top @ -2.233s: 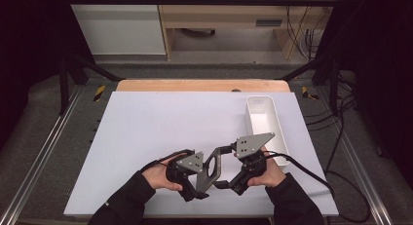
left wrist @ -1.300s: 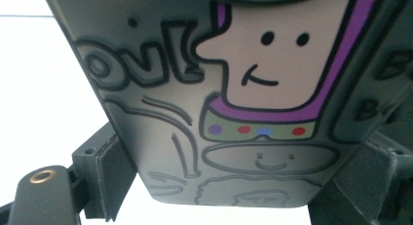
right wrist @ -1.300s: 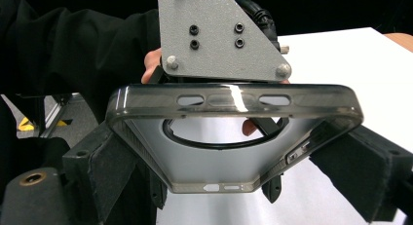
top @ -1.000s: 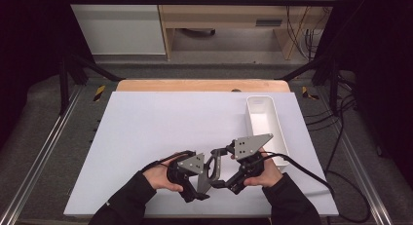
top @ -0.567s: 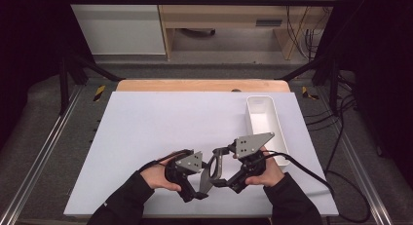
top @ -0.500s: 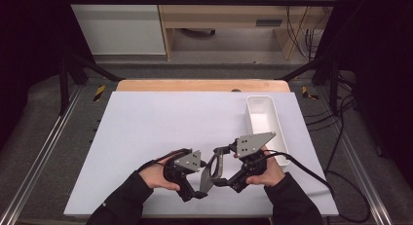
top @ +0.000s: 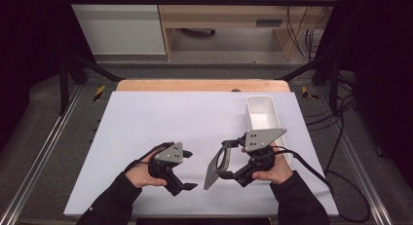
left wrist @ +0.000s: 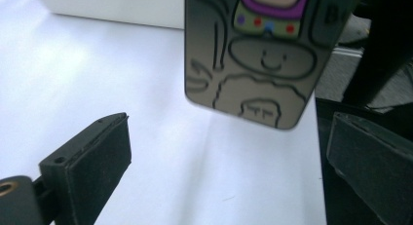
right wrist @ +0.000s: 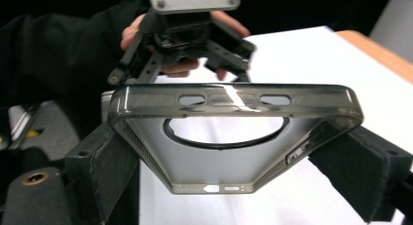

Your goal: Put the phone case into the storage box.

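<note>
At the near edge of the table, the person's two hands hold the grippers side by side over the white tabletop point(top: 160, 118). The left gripper point(top: 187, 170) sits in the left hand point(top: 141, 170), its jaws spread wide with nothing between them; in the left gripper view the two black padded jaws stand far apart at either side of the picture, and only the bare white surface lies between them.

Just to its right, the right gripper point(top: 225, 161) rests in the right hand point(top: 272, 170) and is clamped on a phone case point(top: 214, 167). In the high view the case hangs tilted, its lower end close to the tabletop, in the gap between the two grippers and apart from the left one. The right gripper view looks into the open side of the phone case point(right wrist: 234, 137): a smoky translucent shell with a round ring in its back and slots along its edge, pinched across its width by the two padded jaws. Past it in that view, the left gripper point(right wrist: 195, 35) faces it with its jaws spread.

In the left gripper view the back of the phone case point(left wrist: 258, 59) fills the upper middle, beyond the jaw tips, showing a cartoon drawing with a smiling face and purple, red, blue and green details.

Farther back on the right stands a white rectangular bin point(top: 263, 119), just beyond the right gripper. At the far edge runs the table's wooden border point(top: 195, 85).
</note>
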A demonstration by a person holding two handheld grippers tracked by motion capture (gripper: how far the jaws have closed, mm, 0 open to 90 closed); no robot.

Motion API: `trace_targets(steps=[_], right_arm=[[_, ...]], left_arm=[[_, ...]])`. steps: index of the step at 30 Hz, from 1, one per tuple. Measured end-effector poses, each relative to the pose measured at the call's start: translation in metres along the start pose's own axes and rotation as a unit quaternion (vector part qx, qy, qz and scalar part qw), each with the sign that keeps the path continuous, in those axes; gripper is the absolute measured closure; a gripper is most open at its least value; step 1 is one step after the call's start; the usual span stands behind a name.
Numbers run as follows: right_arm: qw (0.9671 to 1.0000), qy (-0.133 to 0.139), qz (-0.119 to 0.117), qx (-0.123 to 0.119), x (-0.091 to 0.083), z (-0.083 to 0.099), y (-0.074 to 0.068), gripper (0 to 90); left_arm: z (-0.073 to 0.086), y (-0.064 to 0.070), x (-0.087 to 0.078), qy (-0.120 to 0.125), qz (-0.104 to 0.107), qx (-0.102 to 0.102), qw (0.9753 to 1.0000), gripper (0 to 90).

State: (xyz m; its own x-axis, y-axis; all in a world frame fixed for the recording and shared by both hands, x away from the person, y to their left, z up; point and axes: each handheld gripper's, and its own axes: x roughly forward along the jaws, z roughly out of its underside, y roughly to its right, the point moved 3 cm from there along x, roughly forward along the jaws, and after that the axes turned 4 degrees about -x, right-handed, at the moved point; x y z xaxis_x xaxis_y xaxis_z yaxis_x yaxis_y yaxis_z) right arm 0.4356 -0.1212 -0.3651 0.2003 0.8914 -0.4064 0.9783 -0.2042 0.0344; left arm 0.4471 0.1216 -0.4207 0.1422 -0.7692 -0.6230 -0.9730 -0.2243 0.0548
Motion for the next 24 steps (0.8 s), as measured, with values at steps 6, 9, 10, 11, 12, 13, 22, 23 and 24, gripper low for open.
trace_targets(steps=[6,9,10,11,12,13,22,23,24], right_arm=[[0.9997,-0.003,0.024,0.009,-0.008,0.0,0.005,12.6],[0.9992,-0.011,0.035,0.013,-0.01,0.0,0.006,12.5],[0.9991,-0.013,0.038,0.015,-0.011,0.0,0.007,12.5],[0.9989,-0.014,0.041,0.016,-0.011,0.0,0.008,12.5],[0.9987,-0.015,0.045,0.017,-0.011,0.0,0.008,12.5],[0.9985,-0.016,0.049,0.02,-0.012,0.0,0.009,12.5],[0.9954,-0.019,0.087,0.037,-0.015,-0.001,0.014,12.5],[0.9948,-0.019,0.092,0.04,-0.015,-0.001,0.015,12.5],[0.9942,-0.019,0.097,0.04,-0.016,-0.001,0.016,12.5]], left_arm=[[0.011,-0.007,-0.013,0.02,-0.031,-0.032,0.9988,1.4],[0.019,-0.011,-0.019,0.032,-0.051,-0.053,0.9968,1.4],[0.02,-0.012,-0.02,0.035,-0.055,-0.056,0.9963,1.4],[0.023,-0.012,-0.022,0.038,-0.061,-0.06,0.9956,1.4],[0.026,-0.013,-0.024,0.041,-0.067,-0.068,0.9946,1.4],[0.027,-0.014,-0.025,0.044,-0.07,-0.071,0.994,1.4],[0.05,-0.022,-0.04,0.075,-0.111,-0.114,0.9844,1.4],[0.052,-0.023,-0.041,0.079,-0.114,-0.119,0.9832,1.4],[0.054,-0.025,-0.043,0.081,-0.117,-0.124,0.982,1.4]])
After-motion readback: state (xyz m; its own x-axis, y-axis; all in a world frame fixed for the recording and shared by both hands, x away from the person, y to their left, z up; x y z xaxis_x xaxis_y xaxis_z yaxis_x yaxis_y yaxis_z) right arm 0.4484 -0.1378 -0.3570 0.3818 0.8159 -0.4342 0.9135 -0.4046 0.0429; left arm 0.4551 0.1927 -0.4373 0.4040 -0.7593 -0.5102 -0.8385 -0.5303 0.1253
